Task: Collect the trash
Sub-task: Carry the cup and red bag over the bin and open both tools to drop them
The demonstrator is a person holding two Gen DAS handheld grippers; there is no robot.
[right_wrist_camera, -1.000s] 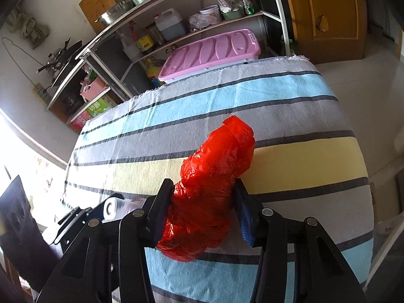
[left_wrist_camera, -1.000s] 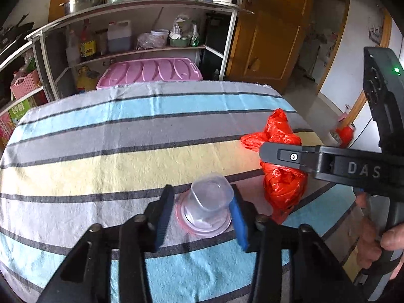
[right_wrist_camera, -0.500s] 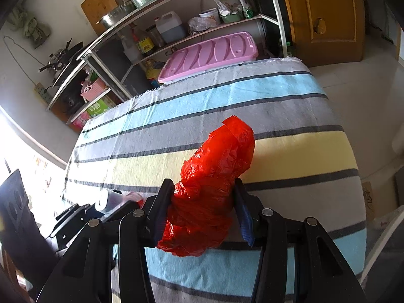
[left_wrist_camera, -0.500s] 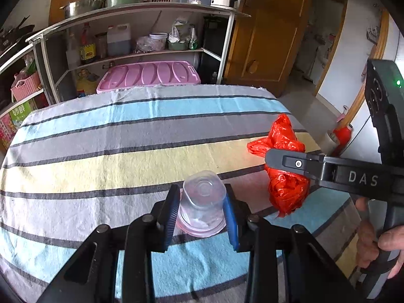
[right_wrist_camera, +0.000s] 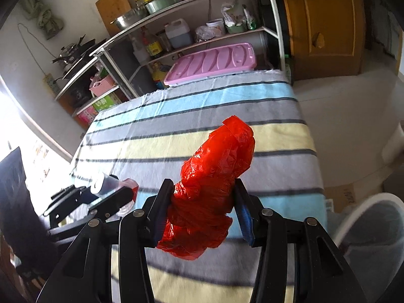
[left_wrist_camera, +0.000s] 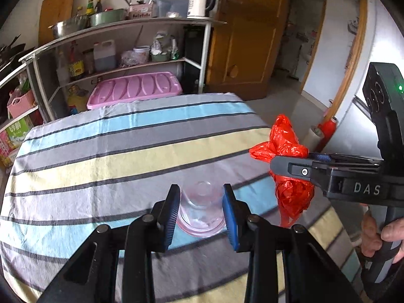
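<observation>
The left hand-held gripper [left_wrist_camera: 202, 209] is clenched on a clear plastic cup [left_wrist_camera: 201, 208], its base toward the camera; the jaws have just been closing. The right hand-held gripper [right_wrist_camera: 204, 209] grasps a crumpled red plastic bag [right_wrist_camera: 212, 189]. Motion blur softens the striped tabletop [left_wrist_camera: 113, 156]. A bin [right_wrist_camera: 373, 227], cut off at the right, has entered view; both items now appear higher above the tabletop.

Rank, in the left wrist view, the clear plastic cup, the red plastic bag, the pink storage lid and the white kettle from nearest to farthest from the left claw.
1. Clear plastic cup: between the left claw's pads, gripped.
2. Red plastic bag: to the right, pinched in the right claw.
3. Pink storage lid: beyond the table's far edge.
4. White kettle: on the top shelf, behind everything.
</observation>
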